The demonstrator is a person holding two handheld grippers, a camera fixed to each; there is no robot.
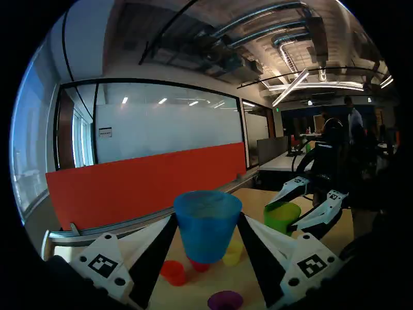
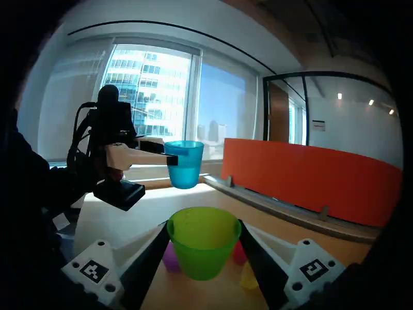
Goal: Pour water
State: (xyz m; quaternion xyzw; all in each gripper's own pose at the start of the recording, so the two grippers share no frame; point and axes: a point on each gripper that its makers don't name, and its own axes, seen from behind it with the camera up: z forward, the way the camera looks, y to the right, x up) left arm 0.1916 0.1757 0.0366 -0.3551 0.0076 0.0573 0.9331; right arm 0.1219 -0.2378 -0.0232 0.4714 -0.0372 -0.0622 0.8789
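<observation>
Cups hang upright above the table (image 1: 255, 197), I'd say to keep everything in until the tip: the left gripper (image 1: 207, 219) clamps the blue cup (image 1: 207, 230), the right gripper (image 2: 204, 226) clamps the green cup (image 2: 204, 247), the two apart. The right gripper view catches the blue cup side-on, darker low down, likely water. The left gripper view catches a red cup (image 1: 173, 272), yellow cup (image 1: 232, 252) and purple cup (image 1: 225, 300) on the table beneath.

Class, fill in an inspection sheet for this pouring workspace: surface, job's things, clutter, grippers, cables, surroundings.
Surface: pale wooden table.
Job's things: translucent blue plastic cup and translucent green plastic cup, both upright.
Clutter: small red cup, small yellow cup, small purple cup on the table.
Grippers: left gripper shut on blue cup; right gripper shut on green cup.
Cables: black cables behind left gripper.
Surroundings: orange partition, tall windows, people far off.
</observation>
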